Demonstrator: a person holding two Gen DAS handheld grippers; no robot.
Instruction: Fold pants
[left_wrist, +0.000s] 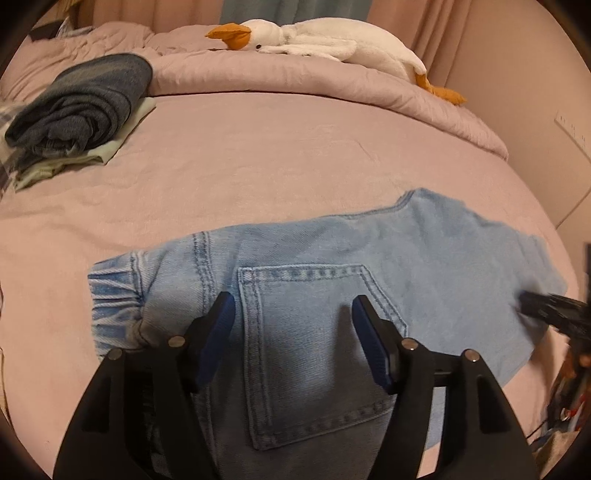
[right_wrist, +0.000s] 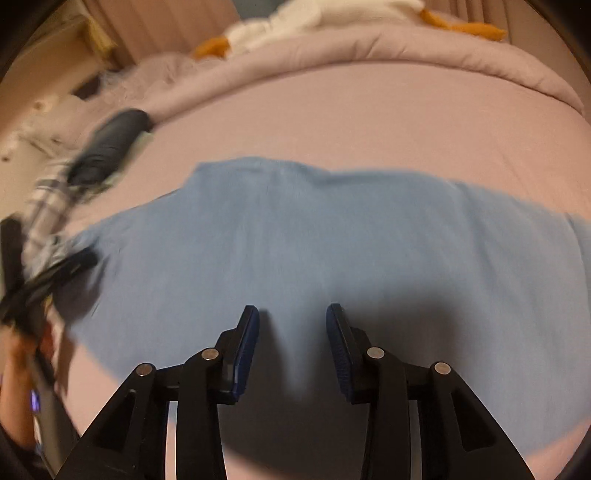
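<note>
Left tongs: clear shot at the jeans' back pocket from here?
Probably yes. The left tongs stand open right over the back pocket of the jeans, which lie flat on the bed. Nothing sits between them; the right tongs are off at the far edge.

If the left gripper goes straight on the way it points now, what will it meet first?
Most likely the light blue jeans, at the back pocket between its open jaws; depth is unclear.

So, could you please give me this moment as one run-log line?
task: fold pants | jeans: flat on bed, pocket up | left gripper: open, over pocket | right gripper: open, holding nothing
</note>
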